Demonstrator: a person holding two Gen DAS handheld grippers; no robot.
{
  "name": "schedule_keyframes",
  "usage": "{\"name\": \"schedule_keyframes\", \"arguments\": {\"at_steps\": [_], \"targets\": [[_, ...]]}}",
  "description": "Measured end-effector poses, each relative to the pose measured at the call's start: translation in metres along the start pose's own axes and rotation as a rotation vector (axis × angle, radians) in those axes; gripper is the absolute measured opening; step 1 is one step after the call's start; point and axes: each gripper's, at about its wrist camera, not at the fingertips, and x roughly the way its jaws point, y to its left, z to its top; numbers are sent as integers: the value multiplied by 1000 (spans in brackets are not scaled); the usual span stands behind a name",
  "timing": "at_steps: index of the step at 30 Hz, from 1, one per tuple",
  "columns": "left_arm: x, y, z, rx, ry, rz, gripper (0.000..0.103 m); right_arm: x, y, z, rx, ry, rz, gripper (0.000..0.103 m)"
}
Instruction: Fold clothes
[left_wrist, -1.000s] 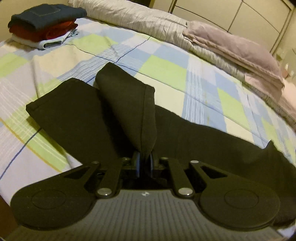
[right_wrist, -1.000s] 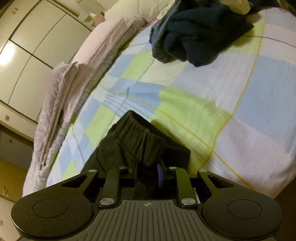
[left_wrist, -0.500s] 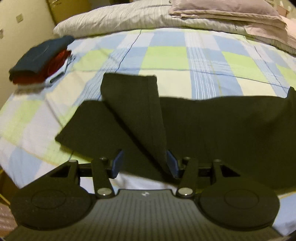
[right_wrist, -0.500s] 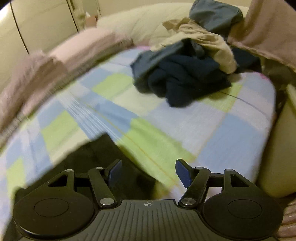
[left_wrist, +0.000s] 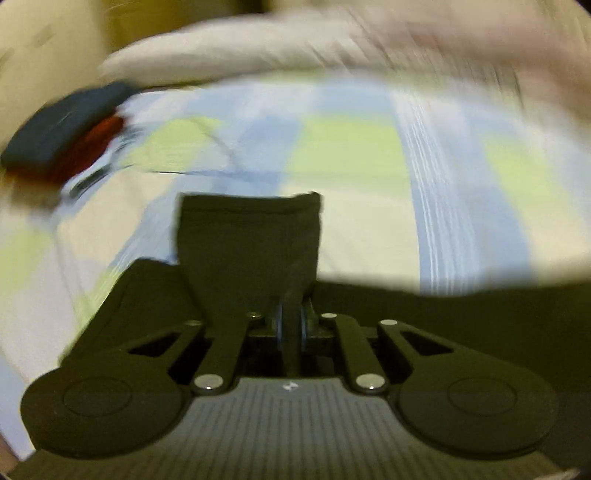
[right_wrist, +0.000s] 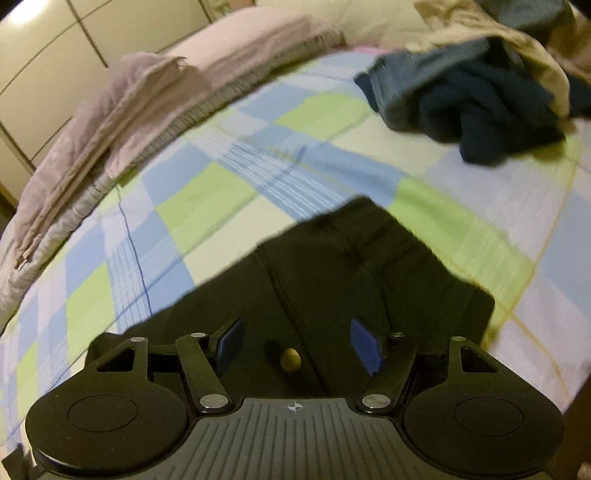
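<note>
Black trousers (left_wrist: 251, 236) lie across the checked bedsheet (left_wrist: 351, 147), one leg end folded up toward the camera. My left gripper (left_wrist: 291, 317) has its jaws closing, and the pads pinch a fold of that black leg between them. In the right wrist view the waist part of the trousers (right_wrist: 351, 258) lies flat, with a small yellowish button (right_wrist: 290, 359) showing. My right gripper (right_wrist: 295, 343) hangs open just above it, and nothing is pressed between its blue pads (right_wrist: 364, 343).
A stack of folded clothes (left_wrist: 62, 136), dark blue over red, sits at the far left of the bed. A heap of unfolded clothes (right_wrist: 472, 85) lies at the far right. A pinkish blanket (right_wrist: 129, 96) runs along the far side, with wardrobe doors (right_wrist: 44, 48) behind.
The left gripper opened, then closed again on the trouser leg while shifting sideways. The right gripper let go of the waistband, opened wide and moved along the trousers.
</note>
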Motion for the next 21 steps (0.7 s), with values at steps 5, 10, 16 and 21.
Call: {"name": "schedule_keyframes", "arguments": {"at_steps": [5, 10, 16, 21], "targets": [[-22, 108, -43, -624, 7, -60, 8, 4, -7, -6, 25, 33, -34, 67], [-11, 148, -68, -903, 37, -138, 20, 6, -2, -10, -11, 44, -58, 67], [-15, 148, -49, -809, 10, -142, 1, 10, -6, -10, -3, 57, -51, 67], [-10, 148, -53, -677, 83, -79, 4, 14, -13, -10, 2, 64, -23, 67]]}}
